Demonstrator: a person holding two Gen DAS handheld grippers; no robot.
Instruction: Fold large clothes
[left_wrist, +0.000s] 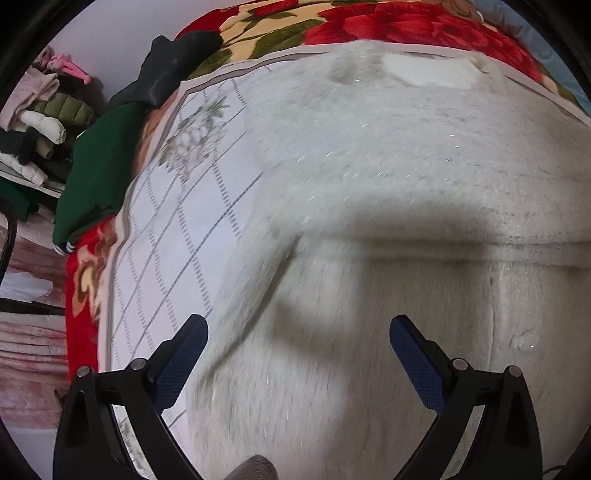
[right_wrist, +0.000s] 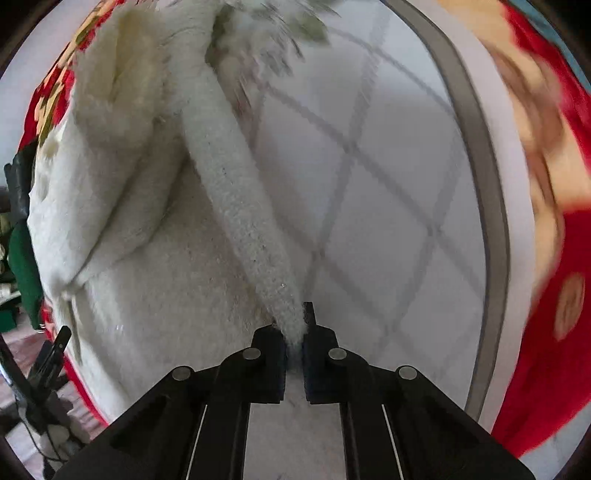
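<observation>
Left wrist view: left gripper (left_wrist: 298, 354) spread wide, blue-padded fingers (left_wrist: 181, 363) well apart, nothing between them. Beneath and ahead, the large fluffy white fleece garment (left_wrist: 388, 229) fills the frame from 6 to 1 o'clock, lying on a white bed sheet with grey grid lines and a grey border (left_wrist: 192, 236). A white rectangular label patch (left_wrist: 430, 70) shows on the garment near 12 o'clock. Red floral blanket (left_wrist: 369, 26) beyond the sheet at 12, also at 8 o'clock. Dark green garment (left_wrist: 98, 170) at 9 o'clock, black garment (left_wrist: 170, 62) at 11; heap of mixed clothes (left_wrist: 40, 118) at the far 10 o'clock edge. Frame partly motion-blurred. Right wrist view: right gripper (right_wrist: 294, 332) closed on a long fuzzy strip of the fleece garment (right_wrist: 236, 199), which runs from the jaws toward 11 o'clock. Bulk of the garment bunched from 9 to 11 o'clock. Grid sheet (right_wrist: 388, 206) spreads at 1 to 3; red blanket (right_wrist: 546, 332) at 3 to 4, blurred.
</observation>
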